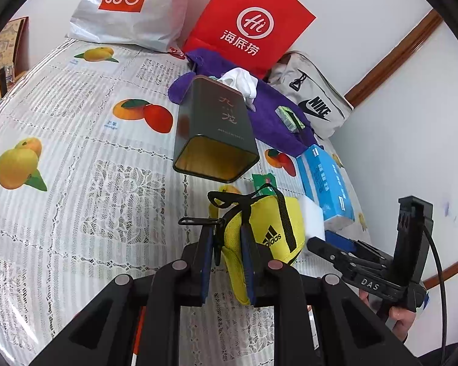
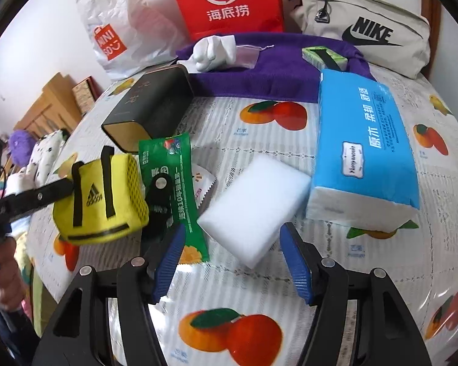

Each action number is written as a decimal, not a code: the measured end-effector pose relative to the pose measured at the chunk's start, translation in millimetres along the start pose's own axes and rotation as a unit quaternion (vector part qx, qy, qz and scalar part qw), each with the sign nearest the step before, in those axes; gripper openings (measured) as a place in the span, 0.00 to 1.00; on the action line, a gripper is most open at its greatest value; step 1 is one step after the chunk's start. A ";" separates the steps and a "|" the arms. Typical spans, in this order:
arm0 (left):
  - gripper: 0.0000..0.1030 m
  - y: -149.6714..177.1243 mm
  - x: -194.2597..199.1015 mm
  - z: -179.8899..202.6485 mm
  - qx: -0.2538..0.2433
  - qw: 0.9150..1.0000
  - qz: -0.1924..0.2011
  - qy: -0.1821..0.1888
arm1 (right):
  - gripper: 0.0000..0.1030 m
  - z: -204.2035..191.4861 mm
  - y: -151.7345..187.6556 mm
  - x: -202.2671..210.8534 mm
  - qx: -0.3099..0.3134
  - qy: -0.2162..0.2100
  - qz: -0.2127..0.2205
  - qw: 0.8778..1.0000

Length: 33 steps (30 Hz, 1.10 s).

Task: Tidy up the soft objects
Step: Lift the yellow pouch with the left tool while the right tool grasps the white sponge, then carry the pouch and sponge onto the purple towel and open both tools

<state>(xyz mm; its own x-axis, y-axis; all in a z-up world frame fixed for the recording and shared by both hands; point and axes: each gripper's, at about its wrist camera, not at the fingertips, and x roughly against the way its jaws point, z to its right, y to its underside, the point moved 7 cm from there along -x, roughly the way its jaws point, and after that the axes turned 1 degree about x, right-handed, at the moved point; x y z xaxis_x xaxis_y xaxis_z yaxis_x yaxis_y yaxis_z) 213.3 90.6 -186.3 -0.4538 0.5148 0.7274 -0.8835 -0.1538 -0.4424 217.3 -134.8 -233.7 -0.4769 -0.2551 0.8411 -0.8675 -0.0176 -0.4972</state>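
The left gripper [image 1: 227, 238], at lower centre of its own view, is pinched on the near edge of a yellow pouch [image 1: 268, 228] with black straps, which hangs above the tablecloth [image 1: 76, 158]. The right gripper [image 2: 232, 244], low in its view, stands spread, its blue pads either side of the near corner of a white sponge block [image 2: 256, 210] without touching it.

At the upper centre of the right view a red paper bag [image 2: 229, 3] leans on the wall, a white plastic bag [image 2: 119, 24] to its left and a grey canvas bag [image 2: 363, 27] to its right. Below them lies a purple towel [image 2: 274, 76] with a white cloth [image 2: 212, 50] on it. A blue tissue pack [image 2: 363, 149] lies at centre right, just beside the sponge. A dark tin [image 2: 149, 106] lies on its side at centre left. A green sachet [image 2: 171, 180] lies between pouch and sponge.
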 end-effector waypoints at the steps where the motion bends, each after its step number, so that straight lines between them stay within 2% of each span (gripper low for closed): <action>1: 0.17 0.2 0.2 0.0 -0.002 1.000 0.000 0.003 | 0.62 -1.0 -0.4 -1.1 -0.004 0.000 0.000 1.000; 6: 0.17 2.1 0.9 -0.9 -0.004 1.000 -0.001 0.010 | 0.63 2.4 -4.7 -11.4 -0.033 0.045 0.012 0.998; 10: 0.17 3.2 0.0 -3.2 -0.004 1.000 -0.001 0.014 | 0.61 6.3 -4.3 -20.1 -0.052 0.043 0.016 0.998; 14: 0.17 4.1 -0.1 -6.8 0.000 1.000 -0.003 0.015 | 0.58 7.9 -0.1 -16.0 -0.024 0.050 0.020 0.998; 25: 0.17 0.4 6.9 -2.0 0.003 1.000 0.006 0.014 | 0.57 1.4 13.9 15.4 -0.009 0.003 0.022 1.000; 33: 0.17 -2.3 9.2 3.1 0.003 1.000 0.009 0.006 | 0.57 8.5 26.8 39.0 0.003 -0.006 0.027 1.000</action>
<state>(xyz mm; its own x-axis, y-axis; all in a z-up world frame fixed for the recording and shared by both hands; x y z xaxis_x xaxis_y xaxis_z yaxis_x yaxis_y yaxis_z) 210.9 93.1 -177.0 -0.4680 0.5220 0.7131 -0.8761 -0.1680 -0.4520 176.7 -153.4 -216.0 -0.5212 -0.2666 0.8107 -0.8396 -0.0100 -0.5431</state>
